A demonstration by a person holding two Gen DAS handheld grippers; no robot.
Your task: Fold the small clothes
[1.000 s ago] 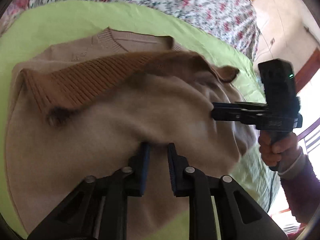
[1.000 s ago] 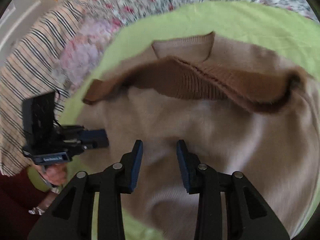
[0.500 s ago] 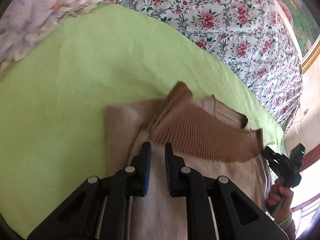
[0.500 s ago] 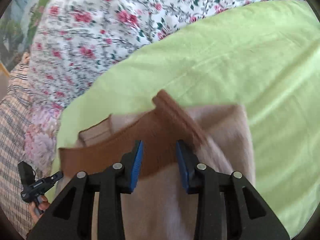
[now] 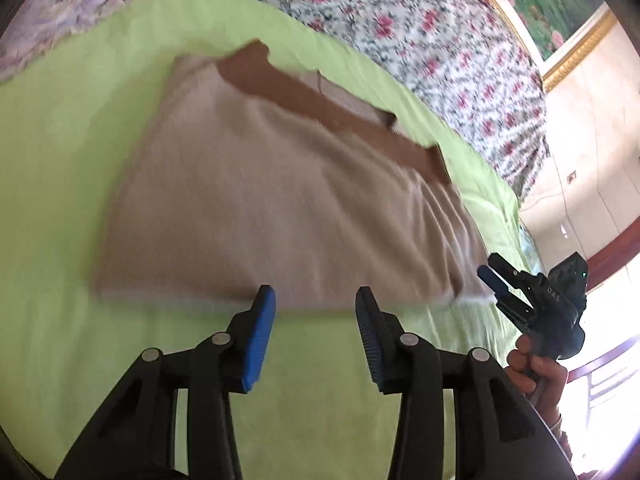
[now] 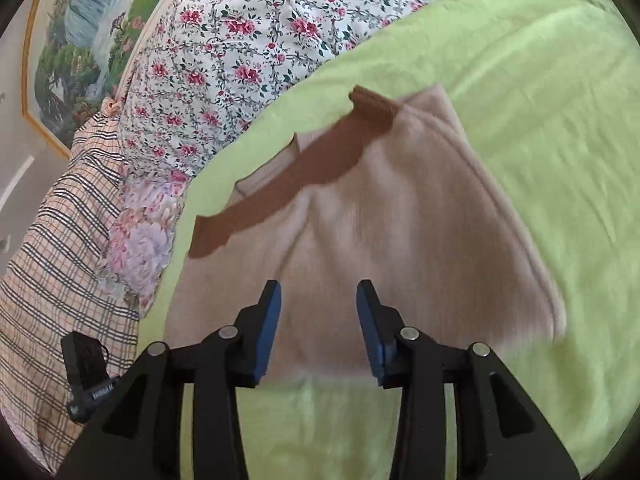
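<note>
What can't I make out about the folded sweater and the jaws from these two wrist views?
- Sweater, left wrist view: motion blur hides the knit and how many layers are stacked.
- Sweater's near edge, right wrist view: behind the right gripper.
- Left gripper, right wrist view: its jaws are hidden behind the right gripper's frame.

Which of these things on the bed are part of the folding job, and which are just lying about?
Part of the job:
- beige sweater, folded over, brown ribbed hem on top
- left gripper and right gripper, both open, just released
- green sheet as work surface

Just lying about:
- floral bedding
- plaid cloth
- framed painting
</note>
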